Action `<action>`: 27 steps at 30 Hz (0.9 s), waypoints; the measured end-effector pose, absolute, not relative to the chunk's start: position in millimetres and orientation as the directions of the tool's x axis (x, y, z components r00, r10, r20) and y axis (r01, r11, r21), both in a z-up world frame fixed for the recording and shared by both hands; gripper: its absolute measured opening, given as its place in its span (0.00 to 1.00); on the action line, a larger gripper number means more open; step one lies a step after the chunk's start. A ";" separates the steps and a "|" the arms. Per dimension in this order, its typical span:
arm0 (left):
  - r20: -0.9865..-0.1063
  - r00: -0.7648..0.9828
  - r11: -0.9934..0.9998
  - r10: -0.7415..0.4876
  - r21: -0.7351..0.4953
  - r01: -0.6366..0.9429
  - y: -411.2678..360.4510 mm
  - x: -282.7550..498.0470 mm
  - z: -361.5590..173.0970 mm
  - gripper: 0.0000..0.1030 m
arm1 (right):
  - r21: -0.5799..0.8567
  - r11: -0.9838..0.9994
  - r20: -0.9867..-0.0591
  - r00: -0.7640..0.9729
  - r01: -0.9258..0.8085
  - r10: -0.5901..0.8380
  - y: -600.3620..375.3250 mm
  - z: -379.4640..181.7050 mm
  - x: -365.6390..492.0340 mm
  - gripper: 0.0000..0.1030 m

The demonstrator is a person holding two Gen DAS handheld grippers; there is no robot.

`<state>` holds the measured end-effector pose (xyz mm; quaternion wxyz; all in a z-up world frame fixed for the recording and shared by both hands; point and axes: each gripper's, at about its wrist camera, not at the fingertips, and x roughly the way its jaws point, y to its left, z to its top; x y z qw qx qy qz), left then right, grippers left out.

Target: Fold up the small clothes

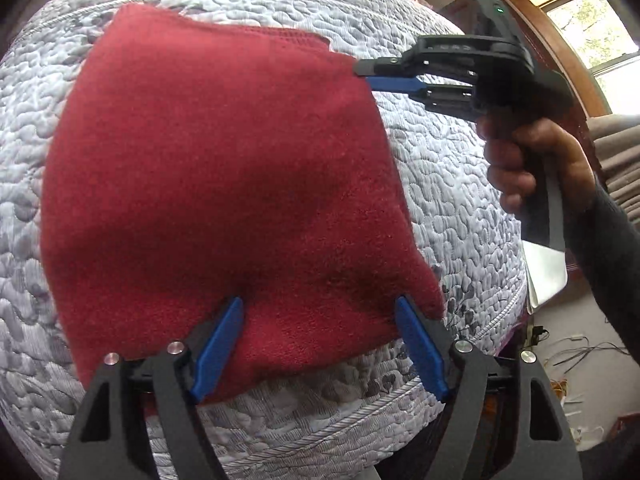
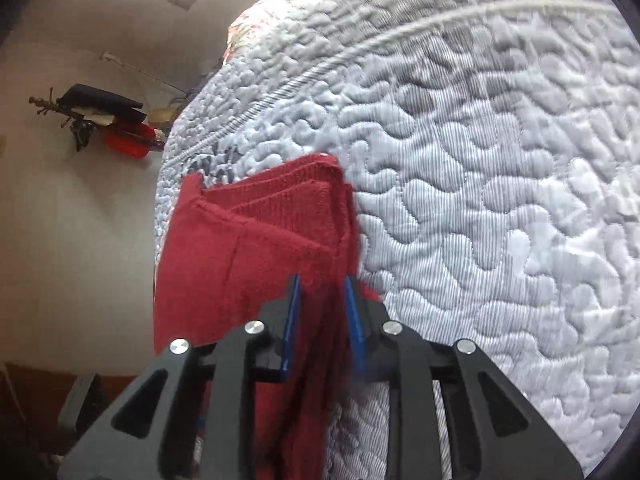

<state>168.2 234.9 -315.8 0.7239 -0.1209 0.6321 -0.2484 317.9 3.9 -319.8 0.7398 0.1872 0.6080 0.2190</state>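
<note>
A red knitted garment [image 1: 224, 168] lies spread on a quilted white mattress [image 1: 448, 184]. In the left wrist view my left gripper [image 1: 320, 302] stands open over the garment's near edge, its blue pads [image 1: 218, 344] wide apart on the cloth. At the garment's far right corner a hand holds my right gripper [image 1: 360, 70], whose fingers pinch the cloth edge. The right wrist view shows that gripper [image 2: 322, 280] shut on bunched red garment [image 2: 240, 248], with layered knit edges lifted off the mattress [image 2: 480, 200].
The mattress's piped edge [image 1: 360, 404] runs close under my left gripper. A wood-framed window [image 1: 580, 12] and cushions [image 1: 620, 160] are at the right, and cables [image 1: 576, 356] lie on the floor. A wall rack [image 2: 100, 120] holds dark and red items.
</note>
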 end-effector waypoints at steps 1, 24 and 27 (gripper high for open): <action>-0.847 0.090 0.842 -0.525 -0.501 0.200 240.0 169.8 -309.9 0.76 | 0.539 0.831 -0.810 0.183 -0.140 0.557 7.3 -301.1 306.1 0.22; -0.858 0.183 0.875 -0.480 -0.482 0.039 322.4 157.3 -302.3 0.84 | 0.545 0.805 -0.828 -0.003 -0.235 0.560 52.0 -290.3 156.2 0.15; -0.885 0.139 0.895 -0.445 -0.445 0.035 316.8 158.6 -325.6 0.84 | 0.483 0.855 -0.874 -0.036 -0.189 0.485 52.2 -328.2 150.5 0.10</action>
